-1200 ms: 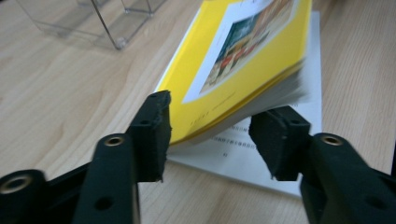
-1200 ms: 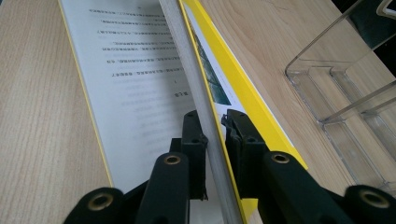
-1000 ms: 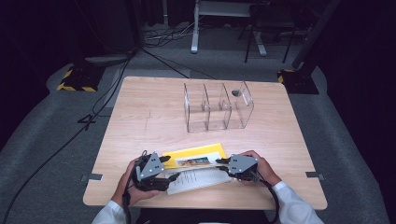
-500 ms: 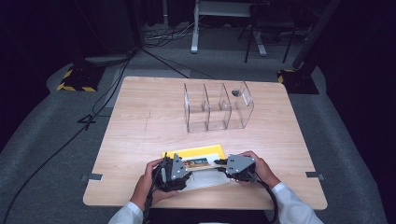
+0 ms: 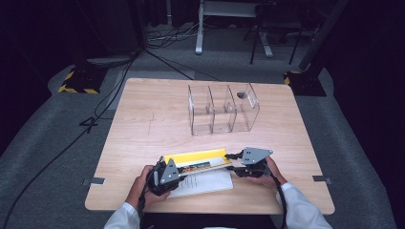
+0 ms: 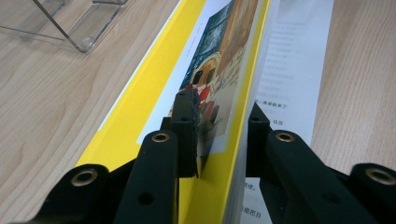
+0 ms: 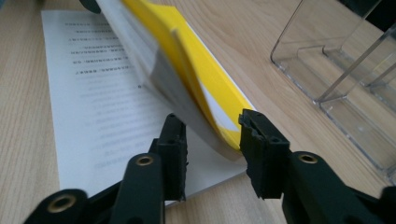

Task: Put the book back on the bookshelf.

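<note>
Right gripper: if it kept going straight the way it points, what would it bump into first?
Probably the yellow book: its lifted corner already sits between the right gripper's open jaws, above the printed sheet.

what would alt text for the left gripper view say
The left gripper has just closed its two black jaws on the near end of a yellow book, held on edge above a printed sheet on the wooden table. A clear plastic organizer sits at top left.
</note>
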Available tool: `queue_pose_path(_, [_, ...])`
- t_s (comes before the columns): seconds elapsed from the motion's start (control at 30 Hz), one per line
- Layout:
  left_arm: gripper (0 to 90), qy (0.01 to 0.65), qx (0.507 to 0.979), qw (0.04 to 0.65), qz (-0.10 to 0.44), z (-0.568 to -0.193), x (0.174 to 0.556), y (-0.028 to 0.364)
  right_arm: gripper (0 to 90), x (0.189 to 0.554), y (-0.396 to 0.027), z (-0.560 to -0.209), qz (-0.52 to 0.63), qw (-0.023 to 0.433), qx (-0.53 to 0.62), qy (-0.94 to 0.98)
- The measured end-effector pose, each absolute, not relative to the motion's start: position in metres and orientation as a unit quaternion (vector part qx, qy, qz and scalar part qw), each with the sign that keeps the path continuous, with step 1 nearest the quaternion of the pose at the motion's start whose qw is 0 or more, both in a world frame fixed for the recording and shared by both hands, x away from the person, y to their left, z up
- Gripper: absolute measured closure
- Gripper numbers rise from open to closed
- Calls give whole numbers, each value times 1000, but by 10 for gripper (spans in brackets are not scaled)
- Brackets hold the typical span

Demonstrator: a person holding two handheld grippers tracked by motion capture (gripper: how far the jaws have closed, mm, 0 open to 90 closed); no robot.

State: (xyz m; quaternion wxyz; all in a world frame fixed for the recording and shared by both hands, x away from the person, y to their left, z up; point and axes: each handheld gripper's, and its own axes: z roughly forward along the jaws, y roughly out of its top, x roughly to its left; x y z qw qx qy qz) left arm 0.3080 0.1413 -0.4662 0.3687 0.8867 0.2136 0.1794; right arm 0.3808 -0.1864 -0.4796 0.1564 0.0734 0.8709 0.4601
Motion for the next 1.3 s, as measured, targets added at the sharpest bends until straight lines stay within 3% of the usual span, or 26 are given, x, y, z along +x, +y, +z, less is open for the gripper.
queue_pose_path(0.1, [743,217,882,381,175,-465,309,146,684,377,-184,-475,460,178,54,868])
queue_pose_path(0.27, [718,215,879,393,161,-464,311,155,722,374,-183,-472,469,164,37,867])
queue_pose_path(0.33, [671,221,876,402,148,-463,314,161,769,367,-178,-470,458,163,9,874])
queue_pose_path(0.47, [451,238,881,386,138,-462,318,167,814,357,-170,-466,443,163,-26,881])
queue_pose_path(0.7, [263,232,881,378,165,-442,303,159,833,348,-164,-463,430,169,-47,886])
queue_pose_path(0.8, [243,236,884,354,193,-437,297,144,832,347,-163,-462,426,172,-47,887])
queue_pose_path(0.9, [318,220,899,331,182,-436,293,123,833,346,-162,-461,425,175,-43,887])
queue_pose_path(0.97, [321,212,908,302,197,-438,290,108,835,346,-162,-460,426,177,-43,886])
queue_pose_path(1.2, [659,236,902,288,219,-442,294,93,827,344,-160,-458,422,182,-36,888])
queue_pose_path(1.3, [708,232,898,310,209,-441,295,101,808,343,-160,-455,430,180,-26,884])
